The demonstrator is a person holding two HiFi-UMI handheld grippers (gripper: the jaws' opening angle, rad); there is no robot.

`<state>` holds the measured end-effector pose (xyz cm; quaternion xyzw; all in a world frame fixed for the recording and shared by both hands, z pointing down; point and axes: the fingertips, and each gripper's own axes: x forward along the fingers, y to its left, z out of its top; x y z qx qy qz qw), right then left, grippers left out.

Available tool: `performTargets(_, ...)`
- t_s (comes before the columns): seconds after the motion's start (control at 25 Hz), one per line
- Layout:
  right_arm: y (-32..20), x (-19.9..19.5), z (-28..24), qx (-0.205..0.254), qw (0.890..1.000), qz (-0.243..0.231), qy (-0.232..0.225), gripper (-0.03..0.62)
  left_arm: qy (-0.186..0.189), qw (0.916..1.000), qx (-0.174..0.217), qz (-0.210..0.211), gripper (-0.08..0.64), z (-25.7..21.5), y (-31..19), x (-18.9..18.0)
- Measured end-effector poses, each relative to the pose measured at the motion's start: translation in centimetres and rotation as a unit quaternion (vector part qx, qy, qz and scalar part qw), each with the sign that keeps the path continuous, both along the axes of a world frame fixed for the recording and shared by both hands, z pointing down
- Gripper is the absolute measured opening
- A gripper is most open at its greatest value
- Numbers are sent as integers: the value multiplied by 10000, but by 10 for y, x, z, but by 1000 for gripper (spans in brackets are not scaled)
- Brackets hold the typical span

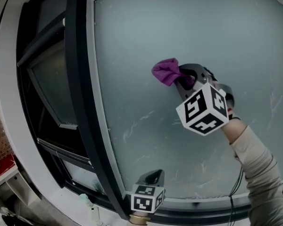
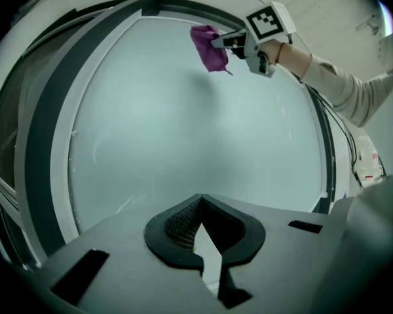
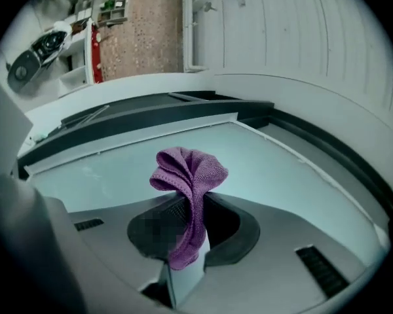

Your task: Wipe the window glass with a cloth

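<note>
A frosted window pane (image 1: 188,46) fills most of the head view, with faint smear marks low down. A purple cloth (image 1: 166,71) sits bunched against the glass near its middle. My right gripper (image 1: 181,78) is shut on the cloth (image 3: 189,188), whose folds stand up between the jaws. From the left gripper view the cloth (image 2: 209,46) and right gripper (image 2: 228,43) show high on the pane (image 2: 196,136). My left gripper (image 1: 153,177) hangs low by the bottom frame, jaws together and holding nothing (image 2: 198,233).
A dark window frame (image 1: 80,102) with a pale inner strip runs down the pane's left side. Beyond it stands an open black casement (image 1: 47,88). A brick wall (image 3: 141,38) shows past the frame. A black cable (image 1: 236,182) hangs beside the sleeve.
</note>
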<state>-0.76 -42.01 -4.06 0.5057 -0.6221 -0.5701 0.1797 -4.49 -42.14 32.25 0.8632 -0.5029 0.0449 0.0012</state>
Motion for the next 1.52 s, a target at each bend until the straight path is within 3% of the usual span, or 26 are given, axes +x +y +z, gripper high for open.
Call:
performTargets(0.16, -3, -16, -31, 689, 9947, 554, 529, 58, -52, 10000, 41, -50, 5, 8, -8, -1)
performTargets(0.36, -20, -39, -48, 1159, 9758, 1324, 1300, 58, -76, 9999, 38, -76, 5, 0, -13, -11)
performTargets(0.64, -58, -44, -25, 496, 9793, 1453, 1317, 58, -88, 9999, 39, -113, 5, 2, -17, -22)
performTargets(1.08, -72, -51, 1, 119, 9836, 1352, 1187, 58, -85, 9999, -63, -98, 5, 13, -17, -28)
performTargets(1.52, -83, -52, 68, -373, 9805, 1289, 1434, 58, -31, 9998, -169, -141, 5, 23, -11, -29)
